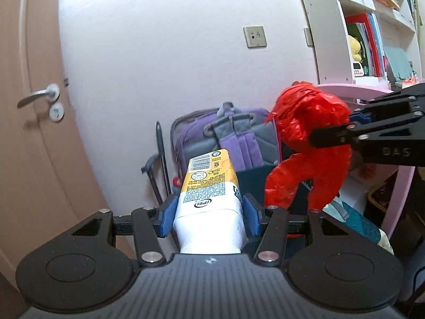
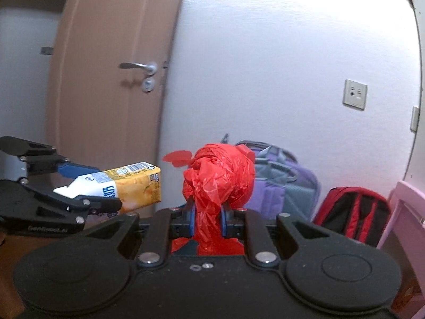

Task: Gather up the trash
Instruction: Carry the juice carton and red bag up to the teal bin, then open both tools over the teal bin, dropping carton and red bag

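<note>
The left gripper [image 1: 209, 216] holds a yellow and white juice carton [image 1: 209, 194] lengthwise between its blue pads [image 1: 167, 219], which press on the carton's two sides at its white gabled end, the barcoded base pointing away towards the wall. To its right, the right gripper [image 2: 208, 219] has its jaws drawn narrow on a crumpled red plastic bag [image 2: 217, 180], the bunched bulk of it swelling above the fingers and a tail hanging below. Both loads are held up in the air, near each other but apart. Beyond them a purple backpack [image 1: 225, 138] leans against the pale wall [image 1: 164, 53], with a red and black backpack [image 2: 353, 212] further right, a brown door [image 2: 106, 79] to the left and a white bookshelf [image 1: 372, 26] far right.
</note>
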Action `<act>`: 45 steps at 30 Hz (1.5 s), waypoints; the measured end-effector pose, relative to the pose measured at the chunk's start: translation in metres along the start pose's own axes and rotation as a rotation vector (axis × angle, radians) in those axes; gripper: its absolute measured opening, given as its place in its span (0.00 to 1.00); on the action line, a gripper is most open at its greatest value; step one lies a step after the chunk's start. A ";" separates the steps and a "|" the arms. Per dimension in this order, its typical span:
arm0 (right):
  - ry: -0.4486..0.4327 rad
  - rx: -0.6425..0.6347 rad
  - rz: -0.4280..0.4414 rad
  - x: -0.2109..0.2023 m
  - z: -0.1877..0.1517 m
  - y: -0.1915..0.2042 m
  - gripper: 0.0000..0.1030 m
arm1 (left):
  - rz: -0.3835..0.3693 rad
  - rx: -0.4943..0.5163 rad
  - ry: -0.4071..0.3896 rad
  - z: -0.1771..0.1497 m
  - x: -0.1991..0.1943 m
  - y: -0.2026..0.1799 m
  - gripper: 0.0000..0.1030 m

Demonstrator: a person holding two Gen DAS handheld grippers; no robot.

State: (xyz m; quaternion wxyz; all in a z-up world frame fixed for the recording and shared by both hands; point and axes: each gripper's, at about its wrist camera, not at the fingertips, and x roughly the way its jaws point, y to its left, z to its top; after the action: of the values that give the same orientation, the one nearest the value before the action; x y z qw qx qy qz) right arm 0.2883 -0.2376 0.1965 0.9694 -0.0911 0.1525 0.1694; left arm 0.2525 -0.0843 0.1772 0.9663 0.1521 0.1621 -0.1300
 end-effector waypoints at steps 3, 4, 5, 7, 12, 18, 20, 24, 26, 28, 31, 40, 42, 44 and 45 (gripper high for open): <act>0.017 0.014 -0.015 0.019 0.001 -0.011 0.15 | 0.002 0.037 0.006 0.012 0.020 -0.009 0.51; 0.029 0.019 -0.015 0.024 -0.001 -0.013 0.15 | 0.000 0.045 0.012 0.013 0.026 -0.013 0.51; 0.044 0.022 -0.015 0.030 -0.004 -0.016 0.15 | -0.002 0.053 0.020 0.013 0.033 -0.017 0.51; 0.081 0.037 -0.003 0.047 -0.012 -0.020 0.15 | -0.008 0.064 0.048 0.012 0.052 -0.024 0.51; 0.177 0.078 0.031 0.081 -0.034 -0.032 0.15 | -0.018 0.081 0.120 0.001 0.091 -0.039 0.51; 0.284 0.092 0.072 0.109 -0.062 -0.034 0.16 | -0.032 0.086 0.231 -0.016 0.138 -0.043 0.51; 0.312 0.096 0.090 0.118 -0.068 -0.035 0.16 | -0.045 0.086 0.250 -0.021 0.147 -0.044 0.51; 0.356 0.090 0.114 0.128 -0.077 -0.035 0.20 | -0.070 0.073 0.298 -0.027 0.165 -0.043 0.51; 0.372 0.089 0.114 0.132 -0.079 -0.036 0.22 | -0.079 0.080 0.308 -0.028 0.171 -0.045 0.50; 0.394 0.102 0.115 0.137 -0.081 -0.038 0.25 | -0.078 0.083 0.315 -0.029 0.174 -0.045 0.50; 0.409 0.104 0.107 0.139 -0.085 -0.040 0.29 | -0.072 0.075 0.321 -0.029 0.179 -0.045 0.50; 0.378 0.128 0.109 0.119 -0.075 -0.043 0.37 | -0.077 0.001 0.308 -0.024 0.163 -0.036 0.50; 0.371 0.128 0.112 0.111 -0.071 -0.041 0.38 | -0.074 -0.014 0.305 -0.022 0.154 -0.034 0.50; 0.364 0.124 0.110 0.102 -0.068 -0.038 0.38 | -0.072 -0.024 0.299 -0.020 0.143 -0.032 0.50; 0.359 0.120 0.109 0.096 -0.066 -0.036 0.38 | -0.069 -0.024 0.294 -0.019 0.138 -0.032 0.50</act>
State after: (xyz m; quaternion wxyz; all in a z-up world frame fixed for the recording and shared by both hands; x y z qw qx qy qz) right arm 0.3699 -0.2570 0.1078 0.9197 -0.0535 0.3375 0.1935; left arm 0.3642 -0.1353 0.1037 0.9288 0.1522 0.3087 -0.1376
